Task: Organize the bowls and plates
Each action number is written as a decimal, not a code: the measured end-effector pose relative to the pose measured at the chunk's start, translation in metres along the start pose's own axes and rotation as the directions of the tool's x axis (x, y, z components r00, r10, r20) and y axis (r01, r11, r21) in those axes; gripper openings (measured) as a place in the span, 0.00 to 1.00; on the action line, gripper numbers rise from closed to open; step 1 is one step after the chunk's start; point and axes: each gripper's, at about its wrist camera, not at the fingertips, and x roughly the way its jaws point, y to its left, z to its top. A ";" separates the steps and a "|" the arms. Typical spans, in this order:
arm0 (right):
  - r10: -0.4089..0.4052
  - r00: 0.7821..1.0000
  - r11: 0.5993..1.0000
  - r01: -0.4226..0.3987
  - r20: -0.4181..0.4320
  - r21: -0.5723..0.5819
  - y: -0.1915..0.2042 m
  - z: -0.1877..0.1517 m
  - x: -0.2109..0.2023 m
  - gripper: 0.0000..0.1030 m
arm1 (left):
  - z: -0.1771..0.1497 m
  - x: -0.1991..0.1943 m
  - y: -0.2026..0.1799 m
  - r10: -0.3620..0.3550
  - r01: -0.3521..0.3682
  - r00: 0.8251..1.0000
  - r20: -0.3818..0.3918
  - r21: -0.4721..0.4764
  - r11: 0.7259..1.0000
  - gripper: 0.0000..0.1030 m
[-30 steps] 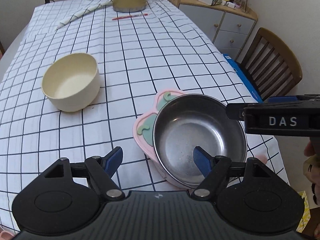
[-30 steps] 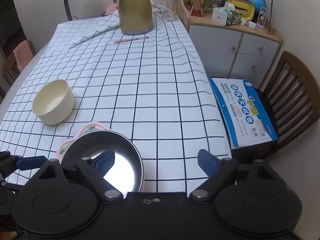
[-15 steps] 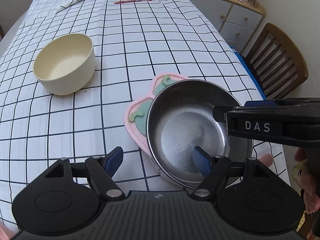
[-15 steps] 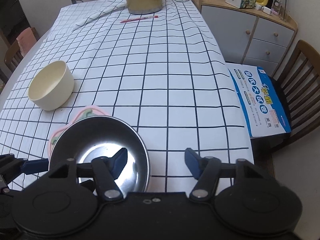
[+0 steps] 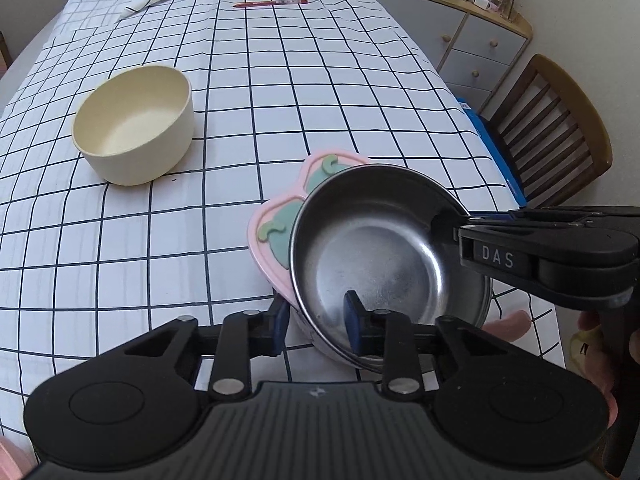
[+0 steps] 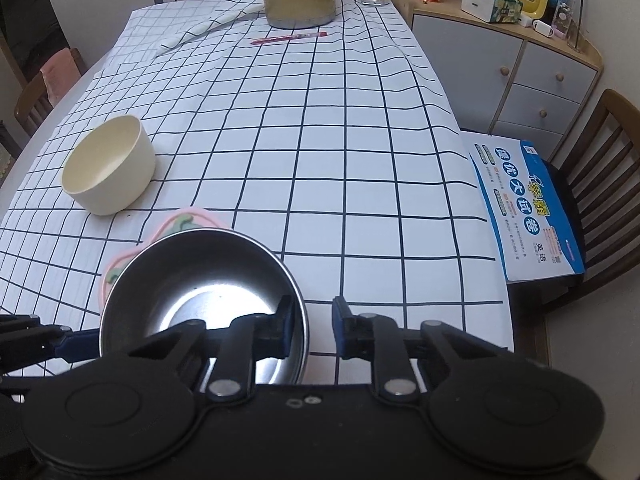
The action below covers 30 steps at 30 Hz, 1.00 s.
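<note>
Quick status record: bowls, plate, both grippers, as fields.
steel bowl: sits on pink plate, near table edge
cream bowl: apart, on checked tablecloth
left gripper: closing, near rim between jaws
right gripper: closing, bowl's right rim between jaws
pads pressing: cannot tell

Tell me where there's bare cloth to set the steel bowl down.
Open checked tablecloth runs from the cream bowl to the table's right edge, back to the red pen. Crowded nearest: steel bowl on the pink plate, both grippers closing on its rim.
</note>
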 end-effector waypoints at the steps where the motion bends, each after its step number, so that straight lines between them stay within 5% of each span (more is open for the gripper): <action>1: 0.000 1.000 1.000 0.000 0.002 -0.006 0.001 0.000 -0.001 0.14 | 0.000 0.000 0.001 0.000 0.000 1.000 -0.001 0.000 1.000 0.23; 3: 0.001 1.000 1.000 0.000 0.004 -0.020 0.005 0.000 -0.002 0.07 | 0.000 0.000 0.002 0.002 -0.002 1.000 -0.003 0.001 1.000 0.20; 15: -0.054 0.998 0.997 0.055 0.033 -0.045 0.020 -0.008 -0.017 0.05 | -0.006 -0.011 0.004 -0.019 0.019 1.000 -0.013 0.015 1.000 0.18; 30: -0.098 0.991 0.995 0.096 0.088 0.022 0.037 -0.027 -0.082 0.05 | -0.013 -0.075 0.010 -0.109 0.107 0.994 0.017 0.092 0.990 0.18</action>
